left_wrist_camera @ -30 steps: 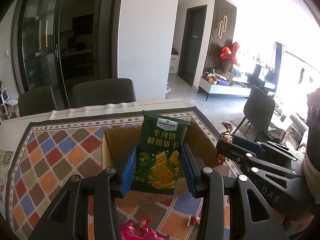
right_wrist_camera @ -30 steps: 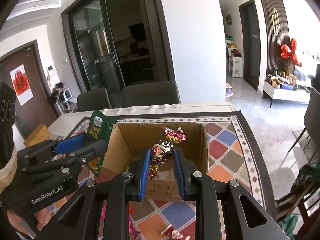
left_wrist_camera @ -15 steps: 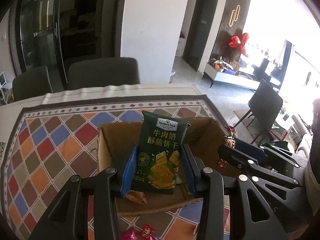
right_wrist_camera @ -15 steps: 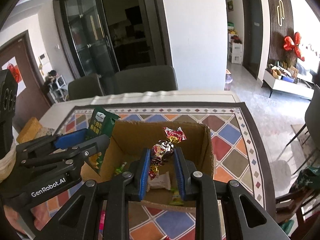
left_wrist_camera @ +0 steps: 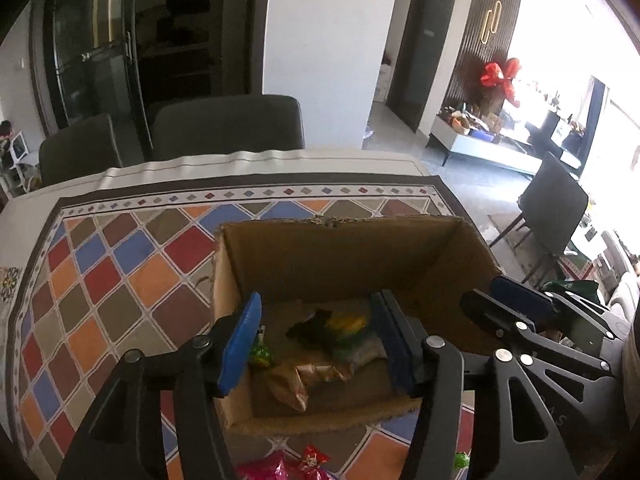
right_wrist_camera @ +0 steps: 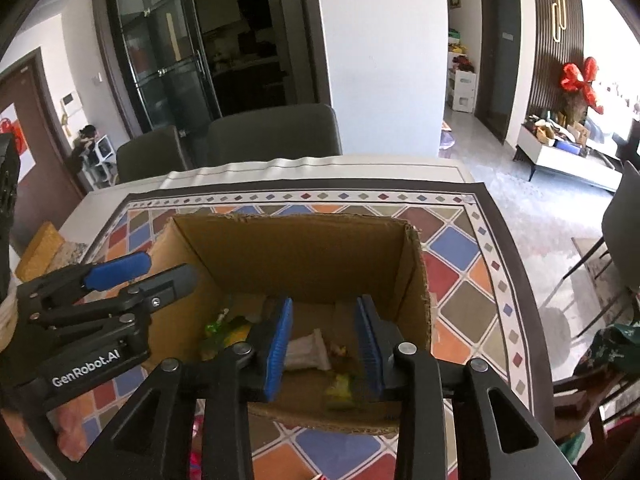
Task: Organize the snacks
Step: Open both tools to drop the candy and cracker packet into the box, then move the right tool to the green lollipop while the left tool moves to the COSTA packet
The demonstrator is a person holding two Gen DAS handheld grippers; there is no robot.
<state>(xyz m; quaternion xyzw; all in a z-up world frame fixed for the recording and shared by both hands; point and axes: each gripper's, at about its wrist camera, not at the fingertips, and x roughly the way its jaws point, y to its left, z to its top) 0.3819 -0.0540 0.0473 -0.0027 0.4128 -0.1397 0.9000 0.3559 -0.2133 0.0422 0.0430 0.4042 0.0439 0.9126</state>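
Both the left hand-held gripper [left_wrist_camera: 318, 340] and right hand-held gripper [right_wrist_camera: 324, 346] hang wide and empty over the cardboard box [left_wrist_camera: 340, 240] holding dropped snacks [left_wrist_camera: 344, 336], so next comes fetching the pink wrappers [left_wrist_camera: 280, 468] near the box on the table [left_wrist_camera: 120, 272].

Both fisheye views look forward and down from close above the near rim of the open brown cardboard box [left_wrist_camera: 344, 256] [right_wrist_camera: 304, 248], facing the worktop's far edge and the grey chairs [left_wrist_camera: 228, 128] [right_wrist_camera: 276, 132]. The left wrist view sits toward the box's left side, the right wrist view toward its right. Both share the box interior, the diamond-patterned multicoloured cloth [left_wrist_camera: 120, 264] [right_wrist_camera: 472, 252] and the room beyond.
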